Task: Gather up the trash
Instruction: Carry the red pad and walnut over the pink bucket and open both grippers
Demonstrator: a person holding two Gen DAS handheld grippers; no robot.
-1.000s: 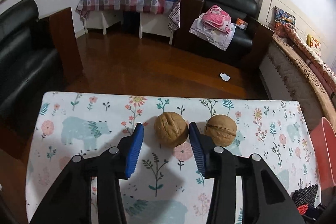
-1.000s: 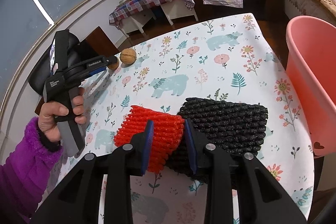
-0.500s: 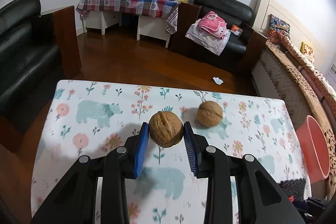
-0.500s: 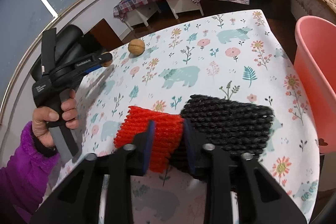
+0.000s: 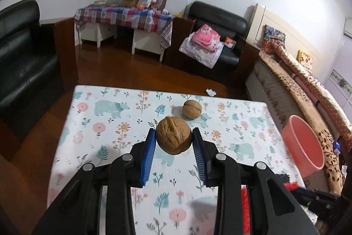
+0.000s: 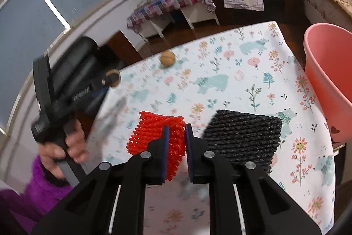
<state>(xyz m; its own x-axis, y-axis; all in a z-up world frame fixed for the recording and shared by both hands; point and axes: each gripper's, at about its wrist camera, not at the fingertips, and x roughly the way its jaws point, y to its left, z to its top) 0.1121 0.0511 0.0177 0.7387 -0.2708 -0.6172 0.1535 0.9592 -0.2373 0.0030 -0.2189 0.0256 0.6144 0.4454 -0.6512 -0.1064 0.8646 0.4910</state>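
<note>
My left gripper (image 5: 174, 139) is shut on a brown walnut (image 5: 173, 138) and holds it above the floral tablecloth (image 5: 114, 124). A second walnut (image 5: 192, 109) lies on the cloth just beyond; it also shows in the right wrist view (image 6: 167, 58). My right gripper (image 6: 177, 132) is shut on a red foam net sleeve (image 6: 158, 131), lifted off the cloth. A black foam net sleeve (image 6: 244, 138) lies flat to its right. The left gripper with its walnut (image 6: 114, 78) shows at left, held by a hand in a purple sleeve.
A pink plastic bin stands off the table's right edge (image 5: 302, 144), (image 6: 327, 72). Beyond the table are a wooden floor, black sofas (image 5: 19, 63), a checked side table (image 5: 123, 17) and a bed along the right wall.
My left gripper closed on the near walnut and lifted it up and back from the cloth. My right gripper tightened on the red net sleeve and raised it.
</note>
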